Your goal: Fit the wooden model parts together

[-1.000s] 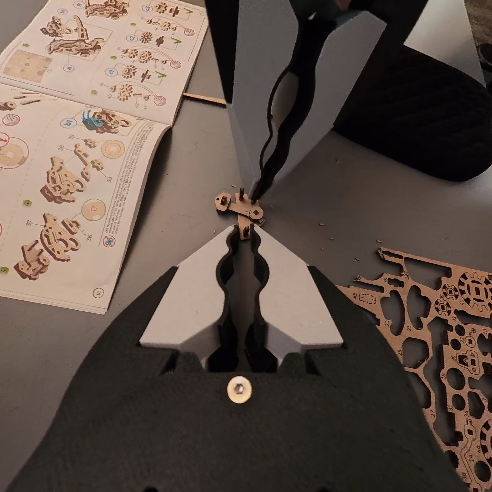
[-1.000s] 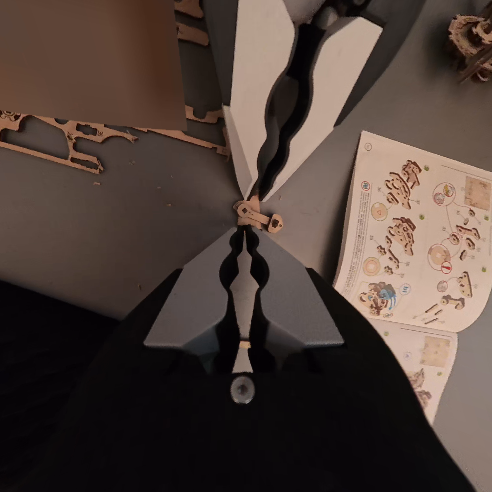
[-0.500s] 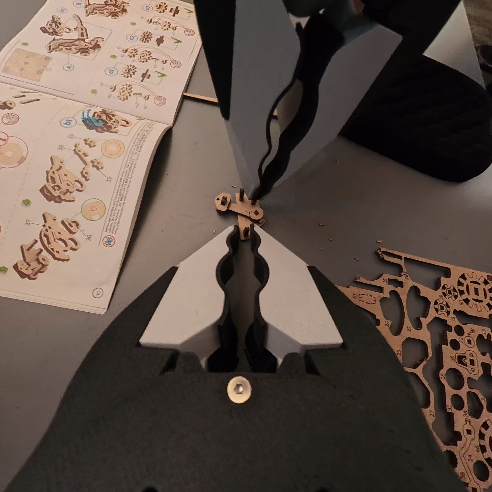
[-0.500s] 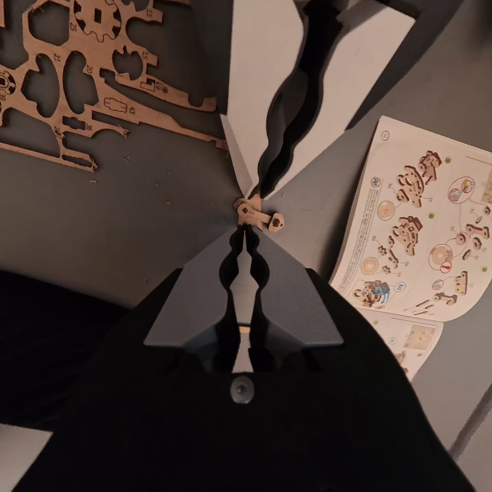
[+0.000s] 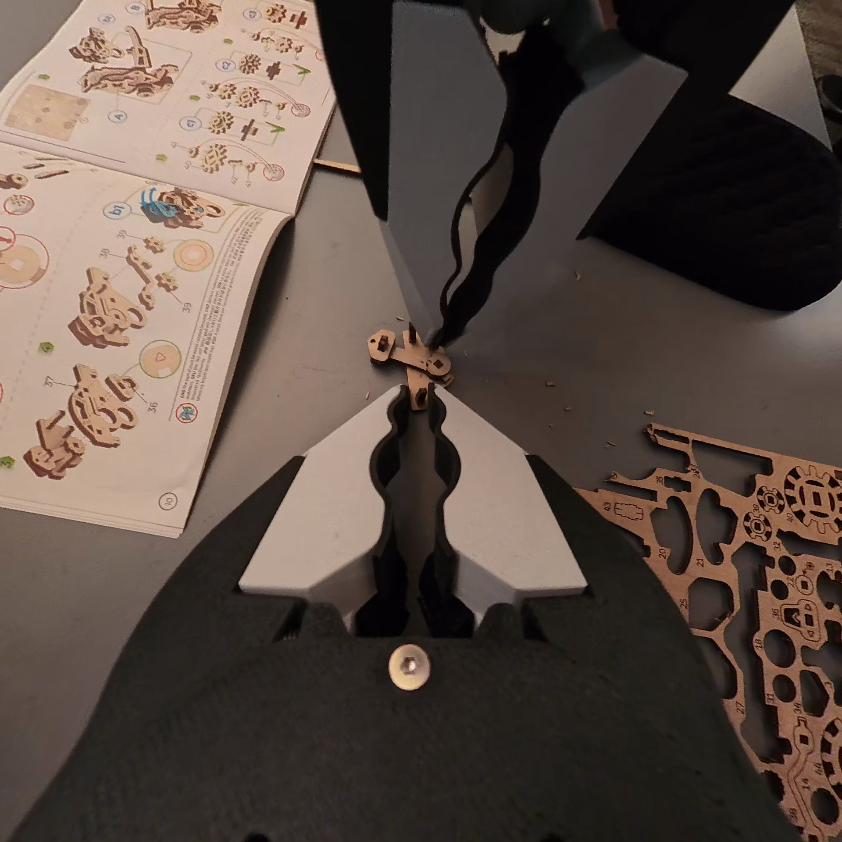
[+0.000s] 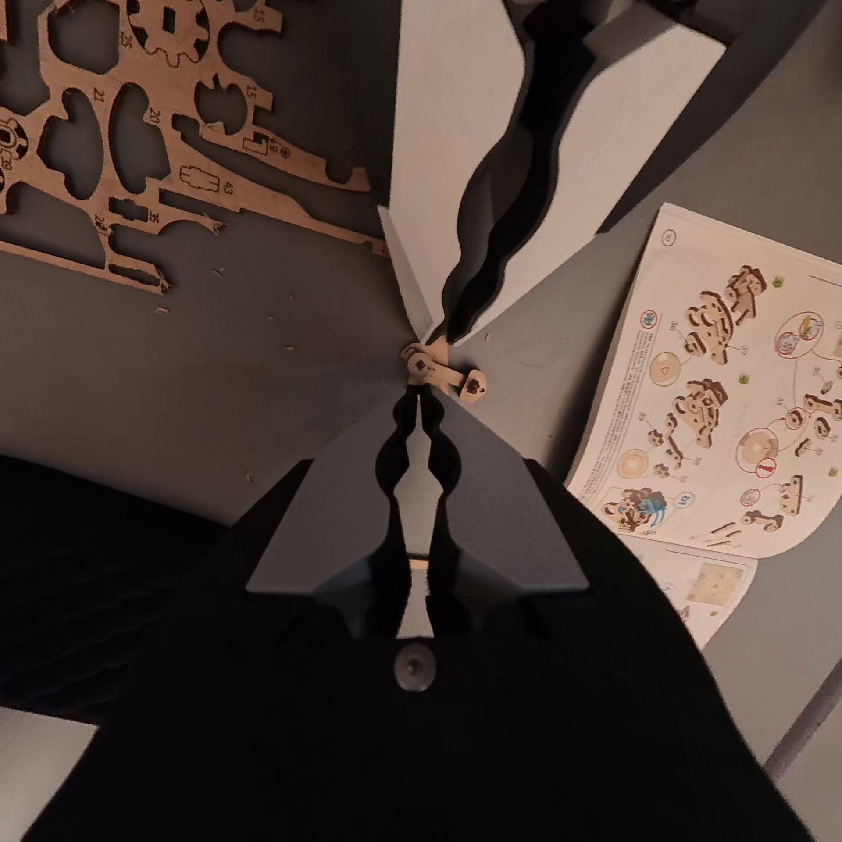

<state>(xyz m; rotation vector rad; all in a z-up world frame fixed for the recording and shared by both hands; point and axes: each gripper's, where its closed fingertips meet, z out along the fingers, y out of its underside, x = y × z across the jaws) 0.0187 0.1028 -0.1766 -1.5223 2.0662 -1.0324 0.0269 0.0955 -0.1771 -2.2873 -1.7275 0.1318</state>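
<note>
The wooden part (image 5: 412, 362) is being pinched from opposite ends by the left claw (image 5: 418, 395) and right claw (image 6: 418, 395), above the bench (image 5: 592, 346); grip points are hidden. The booklet (image 5: 136, 255) is being cropped.

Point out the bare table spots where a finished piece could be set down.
Bare grey table lies between the black pad and the punched sheet, with only wood crumbs. A narrow strip runs between the booklet and the claws. Crowded: the centre, where both claws pinch the wooden assembly.
</note>
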